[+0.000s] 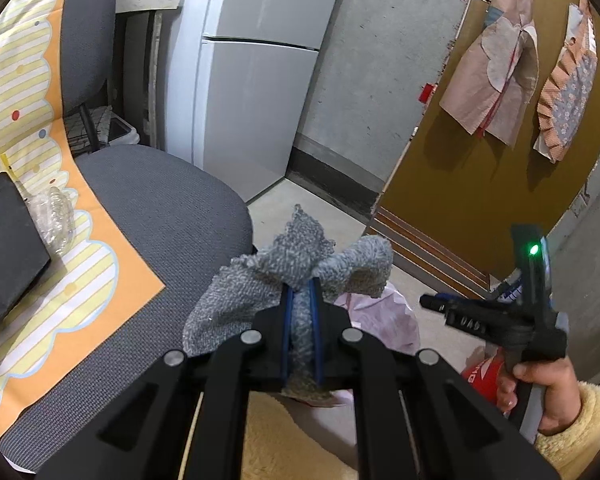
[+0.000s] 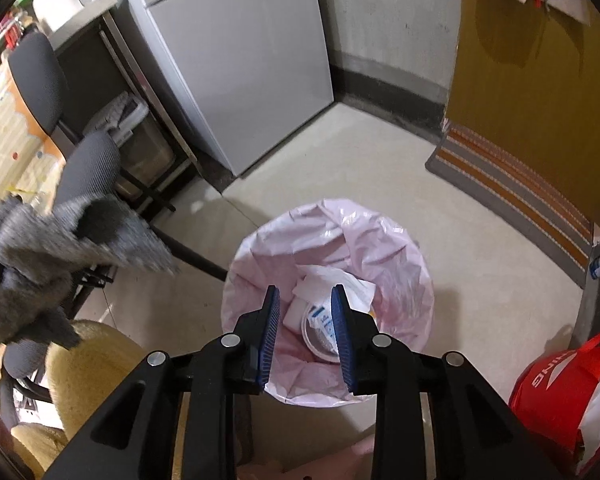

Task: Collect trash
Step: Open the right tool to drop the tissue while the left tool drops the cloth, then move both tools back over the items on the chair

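Right wrist view looks straight down into the trash bin (image 2: 400,240), pink liner open, where a white lidded cup (image 2: 320,334) and crumpled paper (image 2: 340,280) already lie. My right gripper (image 2: 305,330) hangs above that opening with its blue pads parted and nothing between them — I judge the piece it carried is the one lying in the bin. My left gripper (image 1: 301,320) is clamped tight on a grey cloth (image 1: 300,256) that bunches out over the fingertips, beside the grey chair (image 1: 160,200).

Risks, as I judge them: the cloth's loose corners could snag the chair or drag across the bin rim and pull the liner askew — and if I mistake the cloth for rubbish it goes in wrongly. A crumpled plastic bottle (image 1: 56,216) on the striped mat (image 1: 28,120) looks uncollected.
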{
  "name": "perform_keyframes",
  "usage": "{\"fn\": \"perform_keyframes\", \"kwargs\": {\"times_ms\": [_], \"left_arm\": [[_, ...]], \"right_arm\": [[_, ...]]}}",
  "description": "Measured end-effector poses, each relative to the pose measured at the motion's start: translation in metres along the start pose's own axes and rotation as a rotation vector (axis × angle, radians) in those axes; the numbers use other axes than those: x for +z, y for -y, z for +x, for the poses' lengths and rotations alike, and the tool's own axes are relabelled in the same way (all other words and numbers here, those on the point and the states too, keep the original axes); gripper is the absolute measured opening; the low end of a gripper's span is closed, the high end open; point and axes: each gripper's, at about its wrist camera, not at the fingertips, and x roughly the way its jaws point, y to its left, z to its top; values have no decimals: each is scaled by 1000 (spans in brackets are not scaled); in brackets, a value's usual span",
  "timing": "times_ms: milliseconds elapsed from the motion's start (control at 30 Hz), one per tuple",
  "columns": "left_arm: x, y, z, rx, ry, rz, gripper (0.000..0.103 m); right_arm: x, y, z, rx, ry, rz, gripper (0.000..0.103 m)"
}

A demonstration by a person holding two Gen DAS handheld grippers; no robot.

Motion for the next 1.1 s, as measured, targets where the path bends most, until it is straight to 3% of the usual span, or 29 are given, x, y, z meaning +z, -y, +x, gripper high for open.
{"fn": "perform_keyframes", "kwargs": {"times_ms": [300,500,533,567,600,867,1100], "left_arm": [[9,45,22,-90,-21,111,7],[12,75,53,-158,-57,147,10],[13,77,59,-154,-63,152,14],[13,81,65,-153,-75,157,24],[13,82,70,-156,-81,160,26],[9,75,83,-118,-113,165,26],[-1,38,55,5,-95,116,26]], "right_arm": [[17,12,-65,-34,168,-3,30],[21,34,-84,-56,223,32,30],[22,37,-84,-56,223,39,30],[22,39,-84,-55,222,43,30],[21,41,-83,-55,220,49,30],[16,40,-68,-47,177,52,30],[10,23,-62,-34,153,27,30]]}}
